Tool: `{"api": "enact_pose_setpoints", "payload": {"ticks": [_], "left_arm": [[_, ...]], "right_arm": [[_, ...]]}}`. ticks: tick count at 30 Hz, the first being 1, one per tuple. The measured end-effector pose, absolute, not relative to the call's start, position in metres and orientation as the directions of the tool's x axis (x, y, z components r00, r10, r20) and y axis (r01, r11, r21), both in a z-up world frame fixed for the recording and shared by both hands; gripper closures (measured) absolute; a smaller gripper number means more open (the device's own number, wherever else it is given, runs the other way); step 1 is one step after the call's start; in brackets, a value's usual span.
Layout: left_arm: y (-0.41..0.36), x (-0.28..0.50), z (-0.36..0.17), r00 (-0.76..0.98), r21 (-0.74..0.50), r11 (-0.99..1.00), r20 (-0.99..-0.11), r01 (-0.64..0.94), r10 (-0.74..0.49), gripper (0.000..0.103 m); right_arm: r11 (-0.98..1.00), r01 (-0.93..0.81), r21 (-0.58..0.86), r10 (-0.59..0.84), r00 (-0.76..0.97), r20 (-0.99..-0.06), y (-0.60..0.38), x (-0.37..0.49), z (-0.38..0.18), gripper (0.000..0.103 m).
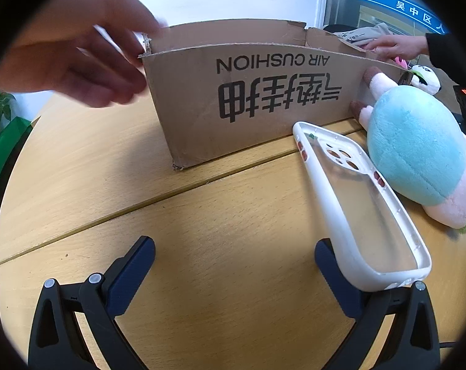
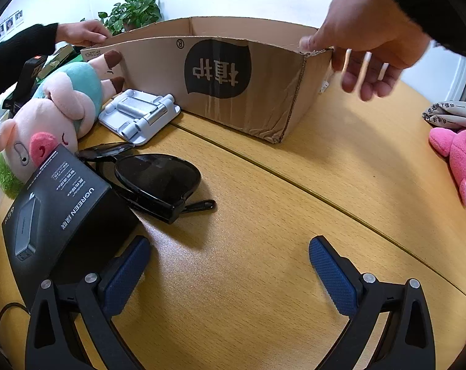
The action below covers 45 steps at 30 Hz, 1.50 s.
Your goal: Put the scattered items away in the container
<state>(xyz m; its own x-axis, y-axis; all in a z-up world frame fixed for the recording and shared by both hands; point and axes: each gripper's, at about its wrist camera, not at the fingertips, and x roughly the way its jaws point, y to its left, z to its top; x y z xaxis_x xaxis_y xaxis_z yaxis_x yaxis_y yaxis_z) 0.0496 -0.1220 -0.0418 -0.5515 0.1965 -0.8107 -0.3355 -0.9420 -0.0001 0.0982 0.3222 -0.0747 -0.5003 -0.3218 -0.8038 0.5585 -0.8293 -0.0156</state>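
Case (image 1: 360, 206) lies by my left claw (image 1: 234, 265); both claws, incl. right claw (image 2: 229, 265), gape empty. Pinch its rim edge-on, then lift over box (image 1: 251, 98) wall w/o snagging.

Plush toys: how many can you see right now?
3. Pig plush left of the cardboard box, pink plush at right edge, small panda behind; box contents hidden.

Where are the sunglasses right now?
In the right wrist view, the sunglasses lie on the table left of centre, between the black UGREEN box and the grey folding stand, in front of the cardboard box.
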Motion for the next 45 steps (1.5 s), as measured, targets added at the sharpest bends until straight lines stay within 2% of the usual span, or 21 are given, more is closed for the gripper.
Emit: {"api": "enact_pose_setpoints", "payload": {"ticks": [30, 34, 36, 38, 42, 45], "left_arm": [[-0.126, 0.05, -0.041, -0.543, -0.001, -0.937, -0.815, -0.349, 0.203, 0.0], [-0.136, 0.072, -0.031, -0.527, 0.013, -0.964, -0.839, -0.266, 0.134, 0.003], [-0.14, 0.101, -0.009, -0.619, 0.072, -0.979, -0.783, -0.189, 0.062, 0.004], [-0.144, 0.139, 0.024, -0.722, 0.087, -0.991, -0.692, -0.1, 0.012, 0.003], [-0.137, 0.205, 0.082, -0.841, 0.019, -0.999, -0.539, 0.051, -0.053, 0.002], [-0.117, 0.233, 0.104, -0.864, -0.023, -0.997, -0.501, 0.077, -0.055, 0.002]], "right_arm": [[-0.871, 0.492, -0.018, -0.28, -0.526, -0.803, 0.315, 0.103, -0.074, 0.0], [-0.905, 0.425, -0.009, -0.237, -0.523, -0.819, 0.319, 0.118, -0.073, 0.0], [-0.922, 0.386, 0.023, -0.236, -0.517, -0.823, 0.323, 0.133, -0.07, 0.0], [-0.941, 0.334, 0.049, -0.235, -0.544, -0.806, 0.332, 0.159, -0.063, 0.0], [-0.968, 0.249, 0.018, -0.174, -0.621, -0.764, 0.336, 0.21, -0.04, 0.0], [-0.98, 0.201, 0.007, -0.147, -0.691, -0.708, 0.335, 0.241, -0.008, 0.0]]}}
